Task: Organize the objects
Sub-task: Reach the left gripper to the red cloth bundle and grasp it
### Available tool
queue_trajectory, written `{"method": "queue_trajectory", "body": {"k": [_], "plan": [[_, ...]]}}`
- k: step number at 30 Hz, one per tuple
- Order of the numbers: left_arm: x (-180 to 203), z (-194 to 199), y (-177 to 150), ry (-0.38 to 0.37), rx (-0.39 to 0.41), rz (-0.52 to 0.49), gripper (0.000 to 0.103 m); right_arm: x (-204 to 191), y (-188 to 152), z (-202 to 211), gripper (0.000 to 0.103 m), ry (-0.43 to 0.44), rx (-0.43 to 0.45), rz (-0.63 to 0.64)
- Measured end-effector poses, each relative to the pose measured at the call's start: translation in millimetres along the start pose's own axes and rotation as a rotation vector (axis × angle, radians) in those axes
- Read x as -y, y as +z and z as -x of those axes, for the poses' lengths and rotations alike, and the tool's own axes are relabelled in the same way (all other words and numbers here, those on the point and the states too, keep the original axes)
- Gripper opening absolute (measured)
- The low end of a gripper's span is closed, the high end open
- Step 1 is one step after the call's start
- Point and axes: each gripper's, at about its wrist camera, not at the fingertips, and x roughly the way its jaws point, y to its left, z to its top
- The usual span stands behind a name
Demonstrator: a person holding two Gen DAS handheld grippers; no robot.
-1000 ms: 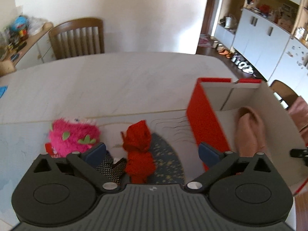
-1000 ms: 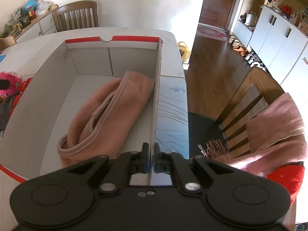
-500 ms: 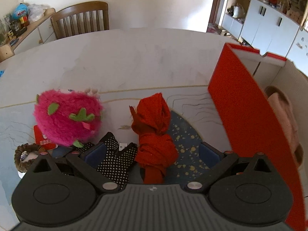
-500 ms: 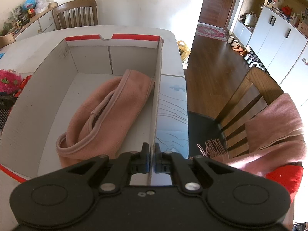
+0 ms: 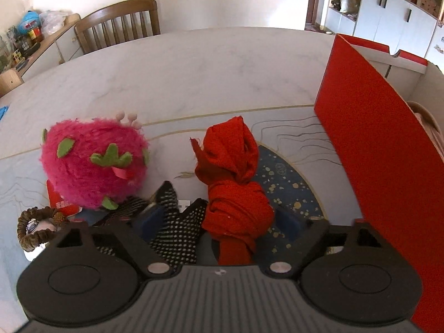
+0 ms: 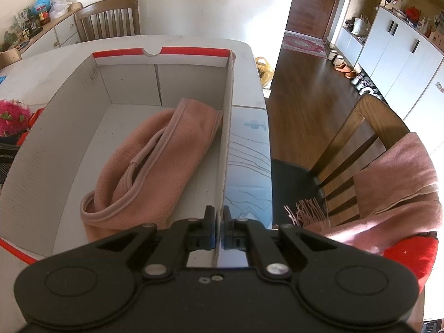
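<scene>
While left tongs hang spread around the knotted red cloth bundle near the worktop's front edge, right tongs pinch the red-and-white cardboard box wall. Bundle looks soft, light, compressible; grab its thick lower knot.

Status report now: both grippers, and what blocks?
Left hand-held gripper open around knotted red cloth. Right shut on red-and-white cardboard box wall. Nothing blocking.

walls white | floor dark wood (sunlit) | slatted chair | white cabinets
</scene>
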Motion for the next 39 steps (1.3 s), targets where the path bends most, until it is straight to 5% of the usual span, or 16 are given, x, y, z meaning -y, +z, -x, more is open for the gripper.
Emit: {"method": "queue_trajectory", "body": {"k": [7,13,25,32,39], "plan": [[3,8,-1,-0.014,0.027,0.000,0.050,1,0,0,0.004,0.003,0.000,-0.004],[0,21,-2,-0.045,0.051,-0.004,0.040,0,0,0,0.004,0.006,0.002,-0.006],[-4,62,-7,-0.131,0.103,0.042,0.037,-1,0,-1,0.004,0.008,0.004,-0.008],[2,51,-18,-0.152,0.049,0.003,0.038,-3,1,-1,0.004,0.016,0.004,-0.003],[12,55,-27,-0.182,0.057,-0.020,0.057,-3,0,-1,0.005,0.020,0.005,-0.004]]}}
